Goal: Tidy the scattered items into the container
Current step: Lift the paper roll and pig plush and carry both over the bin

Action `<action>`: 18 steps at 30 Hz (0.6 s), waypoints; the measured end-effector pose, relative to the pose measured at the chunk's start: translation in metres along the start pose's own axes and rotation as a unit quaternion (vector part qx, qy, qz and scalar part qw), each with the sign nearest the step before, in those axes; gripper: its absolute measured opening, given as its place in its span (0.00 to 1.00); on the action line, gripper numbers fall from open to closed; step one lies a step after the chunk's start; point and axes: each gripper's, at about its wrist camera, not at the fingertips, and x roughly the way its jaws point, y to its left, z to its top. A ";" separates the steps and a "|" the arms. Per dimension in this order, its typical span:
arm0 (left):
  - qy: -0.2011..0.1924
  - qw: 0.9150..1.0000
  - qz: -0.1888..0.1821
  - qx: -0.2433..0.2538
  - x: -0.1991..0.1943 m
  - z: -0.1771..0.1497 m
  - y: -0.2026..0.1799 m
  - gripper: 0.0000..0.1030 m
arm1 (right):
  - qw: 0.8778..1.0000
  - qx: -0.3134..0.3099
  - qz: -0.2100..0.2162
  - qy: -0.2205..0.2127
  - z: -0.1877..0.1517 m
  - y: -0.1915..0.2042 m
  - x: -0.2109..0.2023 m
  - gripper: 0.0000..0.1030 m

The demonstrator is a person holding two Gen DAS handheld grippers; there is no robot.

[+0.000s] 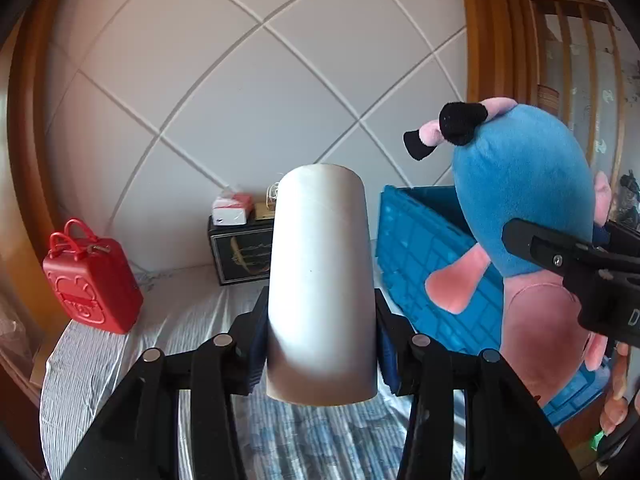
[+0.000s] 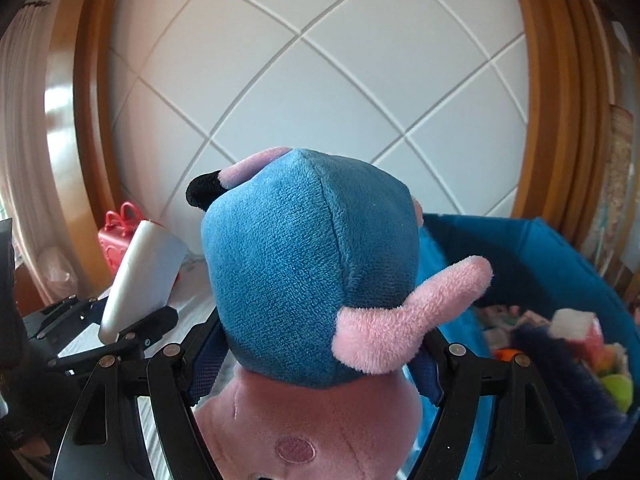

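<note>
Jaws grip tube (image 1: 322, 292), plush (image 2: 312, 268).

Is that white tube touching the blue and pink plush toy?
Apart. The left wrist view shows wall and blue container between the white tube and the plush toy.

Black hand-held gripper (image 1: 322, 344), silver rivets, blue finger pads (image 1: 258, 354)

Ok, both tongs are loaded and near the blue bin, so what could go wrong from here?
1. The left tongs pinch the white tube only near its lower end; it may pivot or slip.
2. The plush toy is bulky and could snag the blue bin rim.
3. The loads are close together and could bump.
</note>
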 end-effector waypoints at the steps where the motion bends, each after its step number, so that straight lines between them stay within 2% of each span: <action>1: -0.005 1.000 -0.014 0.007 -0.003 0.005 -0.018 0.43 | 1.000 0.004 -0.014 -0.011 0.005 -0.015 -0.013 0.75; 6: -0.026 0.997 -0.066 0.035 -0.008 0.030 -0.118 0.43 | 0.996 0.015 -0.075 -0.049 0.014 -0.094 -0.079 0.75; 10: -0.019 0.994 -0.104 0.031 0.006 0.040 -0.202 0.43 | 0.994 0.020 -0.101 -0.044 0.010 -0.172 -0.095 0.75; 13: 0.019 0.992 -0.120 0.028 0.031 0.041 -0.262 0.43 | 0.994 0.024 -0.105 -0.027 0.002 -0.229 -0.098 0.75; 16: 0.078 0.992 -0.096 0.035 0.062 0.028 -0.302 0.43 | 0.994 0.026 -0.104 -0.002 -0.007 -0.276 -0.087 0.75; 18: 0.128 0.988 -0.084 0.036 0.083 0.015 -0.318 0.43 | 0.995 0.033 -0.095 0.024 -0.017 -0.301 -0.068 0.75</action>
